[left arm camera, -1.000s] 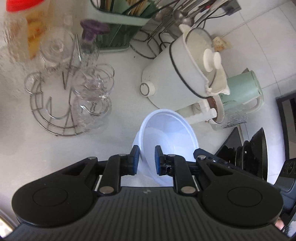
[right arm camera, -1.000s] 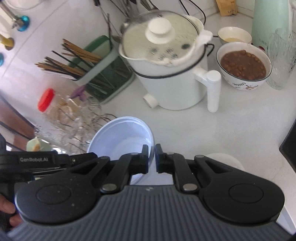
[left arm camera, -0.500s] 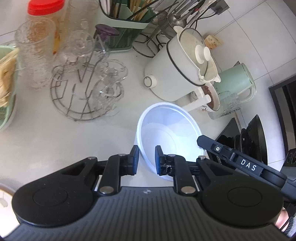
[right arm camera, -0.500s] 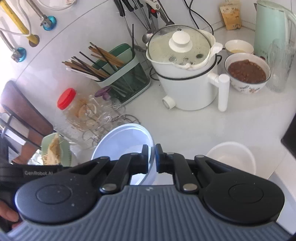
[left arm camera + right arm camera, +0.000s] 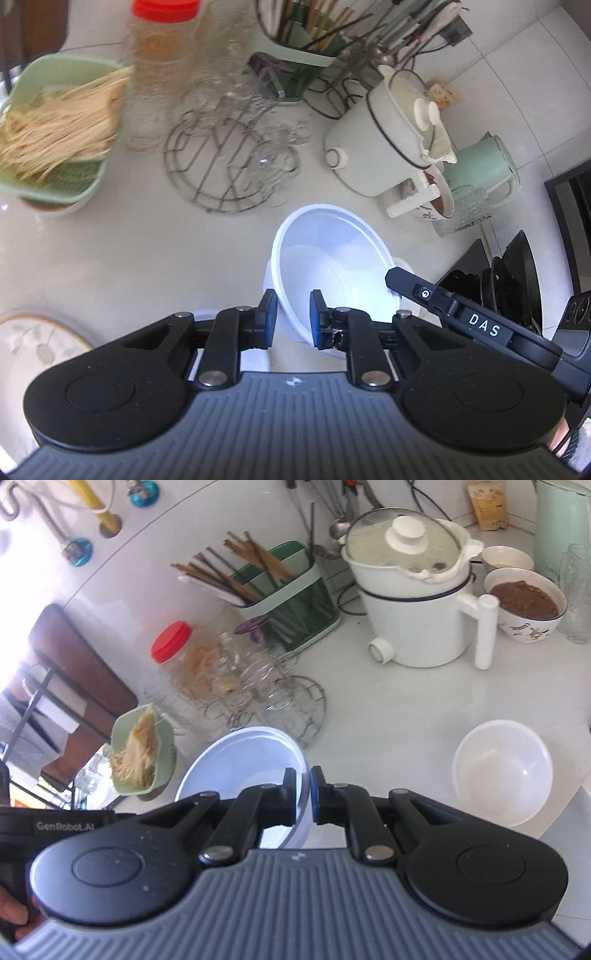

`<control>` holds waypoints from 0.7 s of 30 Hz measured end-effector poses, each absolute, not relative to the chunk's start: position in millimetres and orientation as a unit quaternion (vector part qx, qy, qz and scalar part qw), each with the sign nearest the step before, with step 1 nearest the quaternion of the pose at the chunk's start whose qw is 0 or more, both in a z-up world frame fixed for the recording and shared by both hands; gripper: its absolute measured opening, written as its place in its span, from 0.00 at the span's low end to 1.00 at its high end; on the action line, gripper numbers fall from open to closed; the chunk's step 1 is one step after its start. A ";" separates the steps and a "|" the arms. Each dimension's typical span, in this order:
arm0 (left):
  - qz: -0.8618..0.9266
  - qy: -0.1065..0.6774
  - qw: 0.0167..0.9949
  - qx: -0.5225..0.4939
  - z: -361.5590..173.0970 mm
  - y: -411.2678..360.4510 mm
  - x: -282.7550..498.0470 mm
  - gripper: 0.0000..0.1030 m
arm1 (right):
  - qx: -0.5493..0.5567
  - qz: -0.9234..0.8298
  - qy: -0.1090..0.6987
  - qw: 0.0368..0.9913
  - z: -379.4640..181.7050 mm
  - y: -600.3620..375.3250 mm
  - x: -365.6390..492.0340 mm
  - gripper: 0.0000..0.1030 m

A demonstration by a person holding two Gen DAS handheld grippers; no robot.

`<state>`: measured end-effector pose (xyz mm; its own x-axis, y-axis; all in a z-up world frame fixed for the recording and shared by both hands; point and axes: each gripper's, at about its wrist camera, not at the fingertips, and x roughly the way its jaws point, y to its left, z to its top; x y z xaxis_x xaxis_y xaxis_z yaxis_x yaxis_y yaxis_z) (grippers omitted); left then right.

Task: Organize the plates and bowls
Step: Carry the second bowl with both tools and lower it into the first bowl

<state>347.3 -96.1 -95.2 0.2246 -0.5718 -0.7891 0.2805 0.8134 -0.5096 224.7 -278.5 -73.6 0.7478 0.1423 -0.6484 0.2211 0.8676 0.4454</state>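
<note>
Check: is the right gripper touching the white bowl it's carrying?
Touching. The right wrist view shows the right gripper pinching the white bowl's rim between its pads.

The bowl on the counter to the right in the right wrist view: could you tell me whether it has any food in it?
No, the white bowl shows only its bare white inside.

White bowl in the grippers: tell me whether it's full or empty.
Empty: the white bowl shows only its bare, pale inside in both wrist views.

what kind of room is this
Most likely a home kitchen counter: a white cooking pot with a lid, a green holder of chopsticks, and a bowl of brown food sit on the white countertop.
</note>
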 end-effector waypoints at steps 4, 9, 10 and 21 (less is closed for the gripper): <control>-0.259 0.562 0.772 -0.141 -101.6 -75.4 338.1 0.19 | 0.247 -0.007 0.361 0.899 -75.7 -259.9 222.1 0.11; -0.238 0.567 0.776 -0.142 -105.8 -55.7 326.1 0.19 | 0.240 0.000 0.376 0.895 -80.8 -237.0 218.3 0.11; -0.234 0.566 0.778 -0.143 -106.8 -52.0 324.6 0.19 | 0.240 0.002 0.380 0.893 -82.8 -234.0 218.7 0.11; -0.201 0.582 0.774 -0.150 -141.1 -30.4 315.3 0.19 | 0.205 0.021 0.423 0.882 -107.6 -204.9 224.3 0.11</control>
<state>315.3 -30.4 -141.1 0.2423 -0.4850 -0.8402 0.1371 0.8745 -0.4653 224.3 -204.9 -107.6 0.6409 0.2114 -0.7379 0.1362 0.9148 0.3803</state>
